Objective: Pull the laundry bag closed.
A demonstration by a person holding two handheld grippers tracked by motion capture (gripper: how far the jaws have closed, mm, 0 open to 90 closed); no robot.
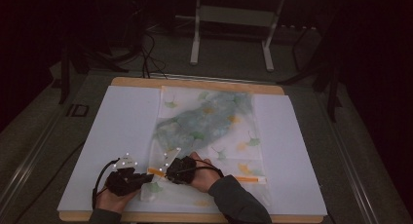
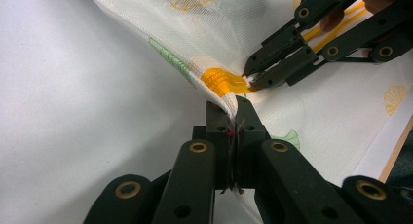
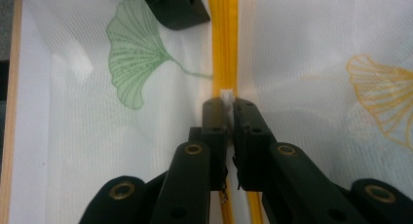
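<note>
A white mesh bag (image 1: pixel 209 126) printed with ginkgo leaves lies flat on the white sheet, something blue-green inside it. Its orange zipper (image 1: pixel 248 179) runs along the near edge. My left gripper (image 1: pixel 146 177) is shut on the bag's fabric at the zipper's left end (image 2: pixel 219 82), and the cloth is pinched between the jaws (image 2: pixel 236 107). My right gripper (image 1: pixel 168 173) sits just right of it, shut on the small white zipper pull (image 3: pixel 226 95) over the orange zipper (image 3: pixel 223 39). In the left gripper view the right gripper (image 2: pixel 249 75) meets the zipper end from the upper right.
A white sheet (image 1: pixel 122 126) covers the wooden table (image 1: pixel 195 83). A green leaf print (image 3: pixel 134 53) lies left of the zipper. Behind the table stand a white metal frame (image 1: pixel 234 19) and cables on the dark floor (image 1: pixel 146 53).
</note>
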